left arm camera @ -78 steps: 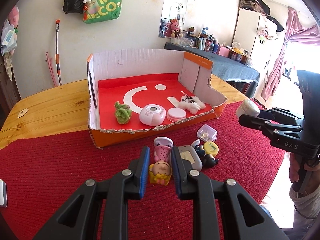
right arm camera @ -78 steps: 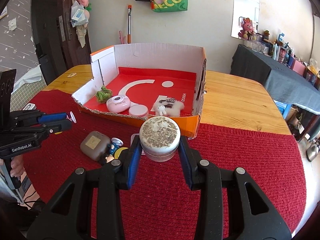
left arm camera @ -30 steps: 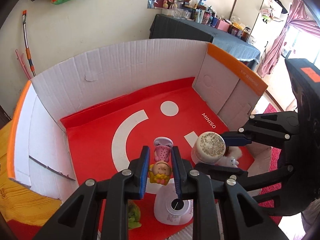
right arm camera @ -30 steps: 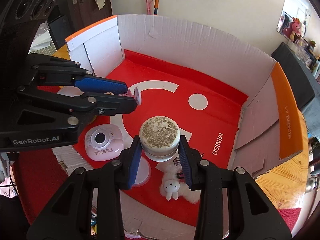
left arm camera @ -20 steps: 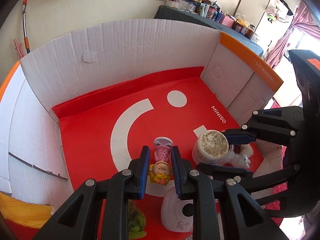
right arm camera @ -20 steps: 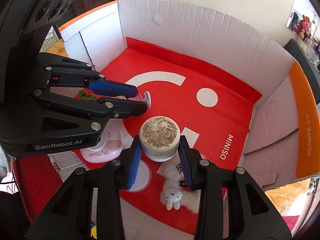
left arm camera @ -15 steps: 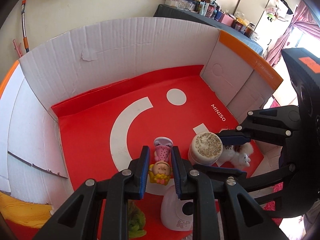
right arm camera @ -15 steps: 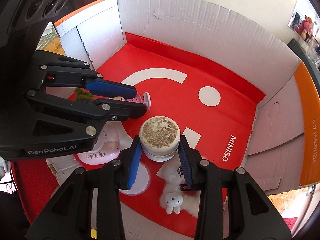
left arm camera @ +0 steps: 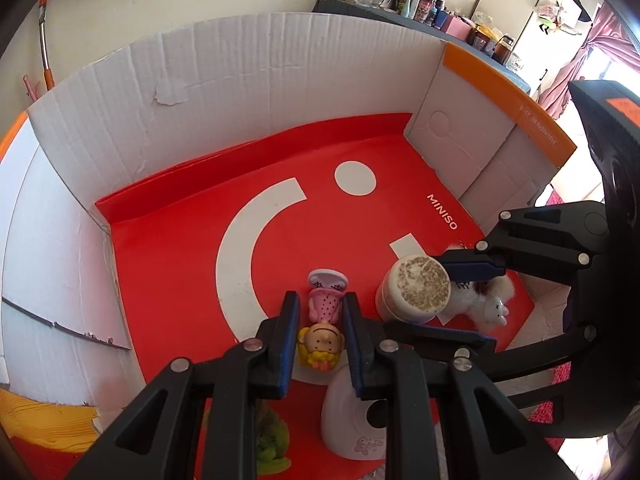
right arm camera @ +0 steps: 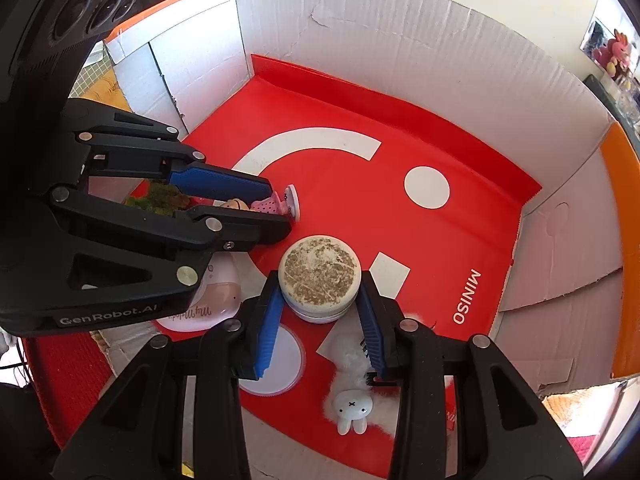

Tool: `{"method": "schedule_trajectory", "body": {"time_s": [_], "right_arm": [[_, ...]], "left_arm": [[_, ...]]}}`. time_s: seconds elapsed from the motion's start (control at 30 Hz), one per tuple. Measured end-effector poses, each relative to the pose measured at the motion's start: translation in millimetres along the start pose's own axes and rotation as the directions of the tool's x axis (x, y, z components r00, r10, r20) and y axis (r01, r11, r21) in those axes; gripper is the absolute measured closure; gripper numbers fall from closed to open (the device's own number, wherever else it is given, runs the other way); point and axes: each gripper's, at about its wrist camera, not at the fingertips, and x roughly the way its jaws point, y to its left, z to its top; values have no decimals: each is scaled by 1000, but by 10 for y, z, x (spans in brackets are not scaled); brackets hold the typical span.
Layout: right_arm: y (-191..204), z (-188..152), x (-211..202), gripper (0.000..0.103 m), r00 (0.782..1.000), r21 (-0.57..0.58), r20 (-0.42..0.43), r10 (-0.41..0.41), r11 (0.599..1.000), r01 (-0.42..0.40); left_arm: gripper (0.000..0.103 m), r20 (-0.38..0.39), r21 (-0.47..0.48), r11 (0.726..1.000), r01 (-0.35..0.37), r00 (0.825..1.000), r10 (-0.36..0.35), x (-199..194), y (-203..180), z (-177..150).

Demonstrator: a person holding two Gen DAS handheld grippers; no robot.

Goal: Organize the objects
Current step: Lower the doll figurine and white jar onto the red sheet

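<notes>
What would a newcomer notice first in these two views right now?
Probably the big cardboard box with its bright red floor and white arc, filling both views. Over that floor the left tool grips a small doll in a pink dress, and beside it the right tool clamps a round white jar. A fluffy white bunny lies near the front edge.
</notes>
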Motion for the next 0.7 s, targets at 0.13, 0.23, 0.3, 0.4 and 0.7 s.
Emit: {"method": "schedule_trajectory", "body": {"time_s": [0.13,0.23,0.3,0.4,0.7], "right_arm": [[-14,-29,-16,68,1000,5,2,0,1000,0],[-8,-53,-31,68,1000,5,3,0,1000,0],[-12,-69,-44,68,1000,7,4,1,1000,-1],[-19,-78,-52,68,1000,9,5,1,1000,-1],[-16,-148,-104,68,1000,17,5,3,1000,-4]], "left_arm": [[80,0,-1,1000,0,1000,0,-6,-1,0],[80,0,-1,1000,0,1000,0,-4,-5,0],[80,1,-1,1000,0,1000,0,-14,-6,-5],[80,1,-3,1000,4,1000,-4,-15,-5,-4],[79,1,-9,1000,9,1000,-9,-25,-5,5]]}}
